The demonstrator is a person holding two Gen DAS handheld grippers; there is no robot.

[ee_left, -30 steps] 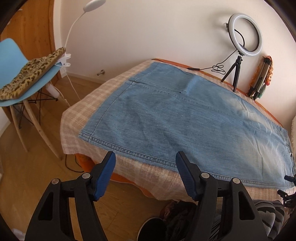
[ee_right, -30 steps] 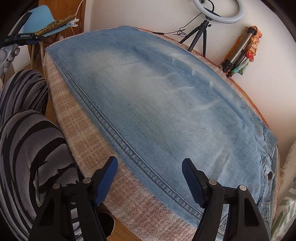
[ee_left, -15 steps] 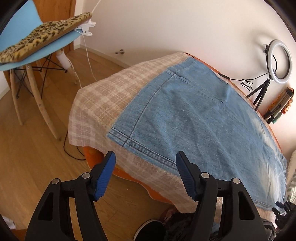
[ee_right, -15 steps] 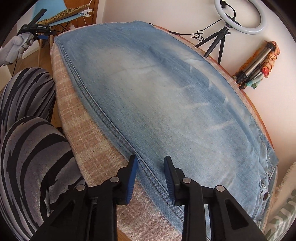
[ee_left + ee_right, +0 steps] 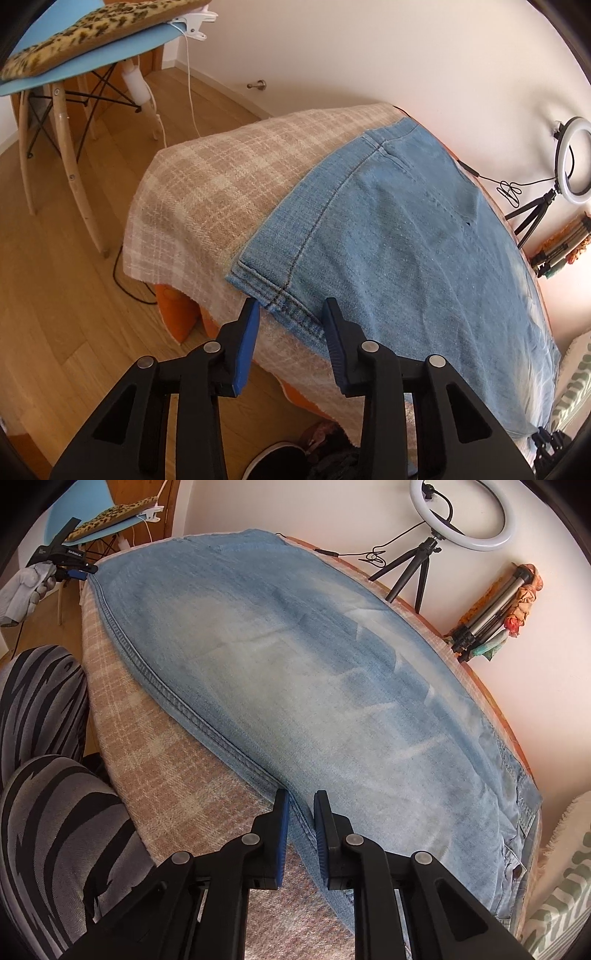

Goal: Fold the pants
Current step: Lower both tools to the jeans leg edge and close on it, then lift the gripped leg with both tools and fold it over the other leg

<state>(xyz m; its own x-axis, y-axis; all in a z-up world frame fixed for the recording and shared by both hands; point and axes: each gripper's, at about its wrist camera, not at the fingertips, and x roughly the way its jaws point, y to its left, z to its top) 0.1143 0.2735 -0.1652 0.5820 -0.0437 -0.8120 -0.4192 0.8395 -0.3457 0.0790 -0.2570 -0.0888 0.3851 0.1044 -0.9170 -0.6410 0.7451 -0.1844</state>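
2 grippers (image 5: 291, 310) (image 5: 299, 801) at jeans (image 5: 295, 657) hem, seam

White lettering on the left tool (image 5: 83, 573) is too small to read.

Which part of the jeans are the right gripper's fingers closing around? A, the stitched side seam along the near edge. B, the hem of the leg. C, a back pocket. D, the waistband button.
A: in the right wrist view, the right gripper has its narrow-set fingers on either side of the stitched near edge of the jeans, well short of the waist end.
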